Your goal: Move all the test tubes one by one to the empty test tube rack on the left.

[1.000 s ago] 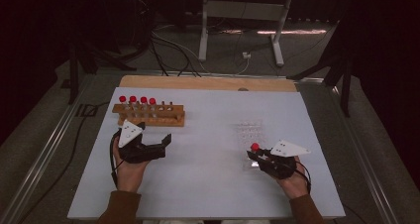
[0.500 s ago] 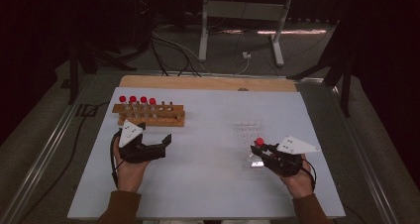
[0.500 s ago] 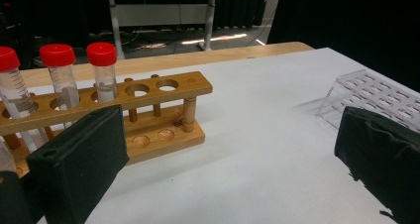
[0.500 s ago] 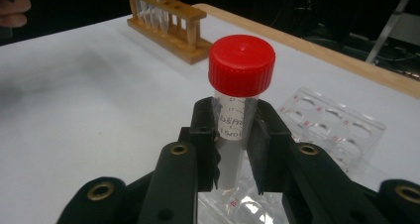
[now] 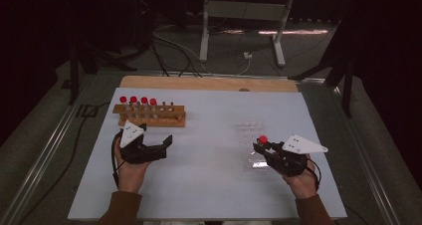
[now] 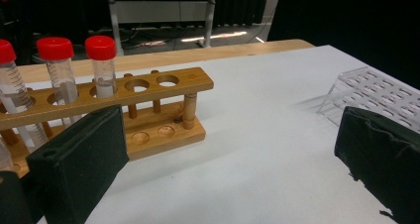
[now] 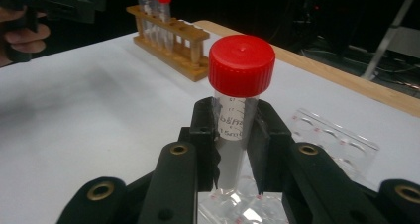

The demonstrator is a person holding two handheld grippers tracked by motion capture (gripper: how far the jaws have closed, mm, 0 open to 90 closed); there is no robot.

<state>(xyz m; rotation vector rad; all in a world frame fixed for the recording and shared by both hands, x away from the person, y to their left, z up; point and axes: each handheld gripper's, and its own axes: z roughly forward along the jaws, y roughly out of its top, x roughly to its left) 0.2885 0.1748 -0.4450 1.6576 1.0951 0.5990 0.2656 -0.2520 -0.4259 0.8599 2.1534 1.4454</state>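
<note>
A clear tube with a red cap [image 7: 241,65] stands upright between the pads of my right gripper [image 7: 236,135], which is shut on it. In the high view this tube [image 5: 262,140] hangs just above a clear plastic rack [image 5: 249,135] at the right of the table, held by my right gripper [image 5: 263,148]. A wooden rack [image 5: 149,116] at the back left holds several red-capped tubes [image 5: 138,101]. My left gripper [image 5: 157,136] rests in front of it, open and empty. Its jaws stand wide apart in the left gripper view [image 6: 228,174], with the wooden rack [image 6: 163,105] beyond.
A white sheet [image 5: 209,185] covers the table, and a wooden strip [image 5: 209,82] runs along its far edge. The wooden rack's right-hand holes [image 6: 158,83] hold nothing. Cables and a metal stand [image 5: 239,21] lie on the floor behind the table.
My right gripper has risen a little with the red-capped tube in it, lifting it higher over the clear rack. The left gripper has stayed where it was.
</note>
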